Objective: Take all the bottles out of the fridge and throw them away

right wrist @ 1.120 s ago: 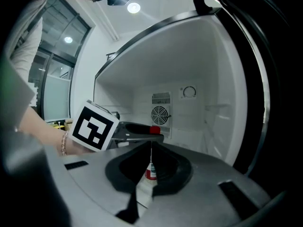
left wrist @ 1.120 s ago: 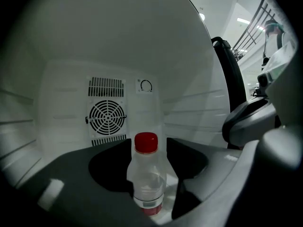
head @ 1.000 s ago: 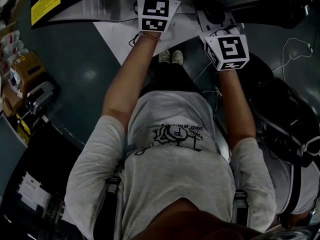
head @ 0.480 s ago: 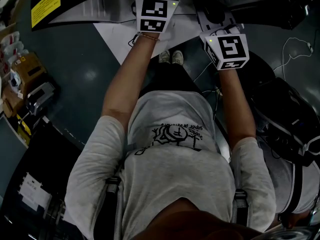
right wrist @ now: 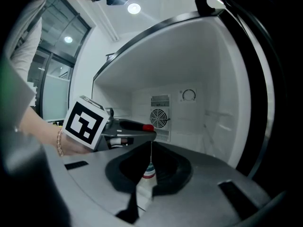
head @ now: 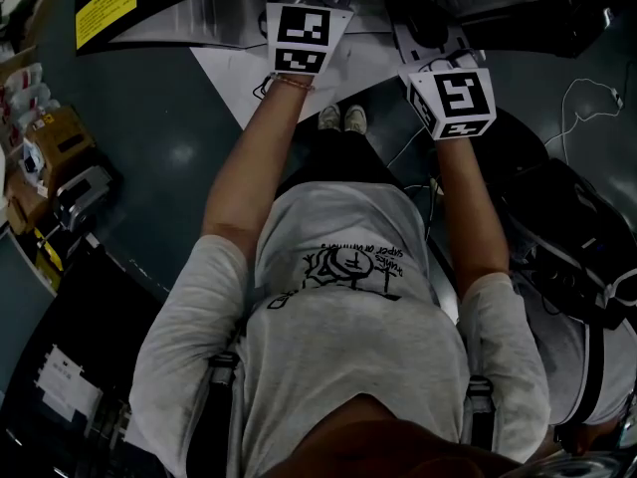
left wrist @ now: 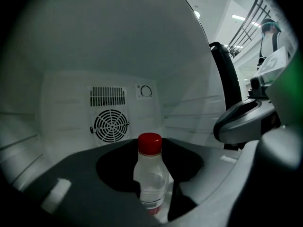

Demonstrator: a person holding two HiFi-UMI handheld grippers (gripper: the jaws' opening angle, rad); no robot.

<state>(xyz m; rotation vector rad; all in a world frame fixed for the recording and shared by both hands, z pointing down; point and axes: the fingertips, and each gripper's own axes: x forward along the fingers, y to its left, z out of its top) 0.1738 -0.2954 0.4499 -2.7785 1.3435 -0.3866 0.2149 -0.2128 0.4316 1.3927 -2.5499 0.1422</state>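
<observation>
Head view: both arms reach into the fridge [head: 169, 23], left hand-held gripper [head: 299, 36] beside right hand-held gripper [head: 453, 103]. Left gripper view: its jaws have just been closing and pinch the lower body of an upright clear bottle [left wrist: 150, 174] before the fan [left wrist: 110, 125]; likely light, thin-walled and slick, so a gentle mid-body hold suits. Right gripper view: narrow jaws clasp what seems a pale bottle [right wrist: 147, 181].

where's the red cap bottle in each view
head view: not in it.
left gripper view: bottle bottom centre, between the jaws of the left gripper, which have just been closing.
right gripper view: its red cap near centre, at the left gripper's tip.
shared landmark: round fan grille behind it in both gripper views.
</observation>
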